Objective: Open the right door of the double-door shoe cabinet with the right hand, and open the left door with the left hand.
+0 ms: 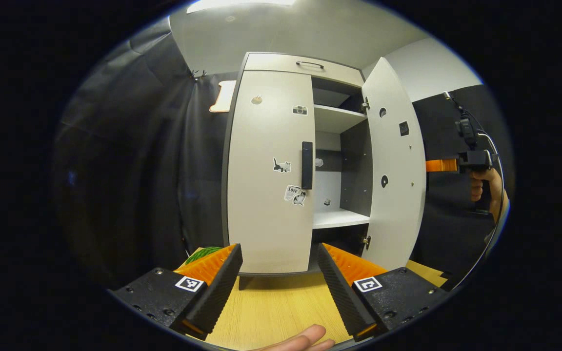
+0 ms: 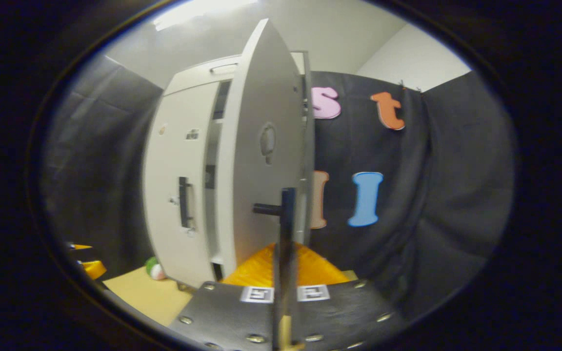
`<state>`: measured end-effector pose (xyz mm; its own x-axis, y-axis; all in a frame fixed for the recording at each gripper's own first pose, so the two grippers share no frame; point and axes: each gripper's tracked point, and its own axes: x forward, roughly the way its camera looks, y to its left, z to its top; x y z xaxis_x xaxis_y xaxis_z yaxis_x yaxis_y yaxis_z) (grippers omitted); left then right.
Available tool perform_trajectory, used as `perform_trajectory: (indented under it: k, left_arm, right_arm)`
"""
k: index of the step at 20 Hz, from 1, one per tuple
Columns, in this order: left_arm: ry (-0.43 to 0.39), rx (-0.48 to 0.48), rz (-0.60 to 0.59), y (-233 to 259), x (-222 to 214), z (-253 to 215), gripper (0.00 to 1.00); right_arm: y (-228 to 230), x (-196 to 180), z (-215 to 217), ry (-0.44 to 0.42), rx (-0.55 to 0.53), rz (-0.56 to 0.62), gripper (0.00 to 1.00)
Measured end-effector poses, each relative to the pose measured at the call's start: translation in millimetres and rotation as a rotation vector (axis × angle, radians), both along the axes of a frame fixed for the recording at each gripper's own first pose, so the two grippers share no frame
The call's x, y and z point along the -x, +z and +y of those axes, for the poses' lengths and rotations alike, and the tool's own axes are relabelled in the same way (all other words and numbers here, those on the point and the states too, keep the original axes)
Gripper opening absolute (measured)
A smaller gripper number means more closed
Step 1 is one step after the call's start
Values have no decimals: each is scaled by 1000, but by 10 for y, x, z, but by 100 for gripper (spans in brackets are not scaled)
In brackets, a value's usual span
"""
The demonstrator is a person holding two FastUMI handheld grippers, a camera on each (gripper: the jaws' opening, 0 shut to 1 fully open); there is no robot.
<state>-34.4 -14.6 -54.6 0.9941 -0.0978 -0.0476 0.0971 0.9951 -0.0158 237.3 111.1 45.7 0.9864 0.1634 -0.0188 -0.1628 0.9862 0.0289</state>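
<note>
In the left gripper view, the left gripper [image 1: 277,280] hangs with fingers spread before the shoe cabinet's closed left door [image 1: 269,170]; its stiff bar handle [image 1: 307,165] looks the best hold. The wooden worktop [image 1: 276,307] lies below. In the right gripper view, the right gripper [image 2: 285,273] pinches the open right door's handle [image 2: 286,207].
</note>
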Motion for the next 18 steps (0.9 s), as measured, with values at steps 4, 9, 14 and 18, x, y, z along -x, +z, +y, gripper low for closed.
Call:
perform_trajectory:
  k: [4,9,14,18]
  left_arm:
    - [9,-13,1,23,-69,-9,96]
    - [35,-24,-9,72,-179,10,96]
    - [53,-23,3,130,-474,-62,96]
    - [57,-44,-40,346,-885,-184,96]
  right_arm:
    - [-3,-52,-414,-19,-61,13,1]
    - [-13,1,-399,94,-160,14,2]
    - [-93,-24,-698,-7,-115,-6,26]
    - [-120,258,-807,-55,-150,-34,93]
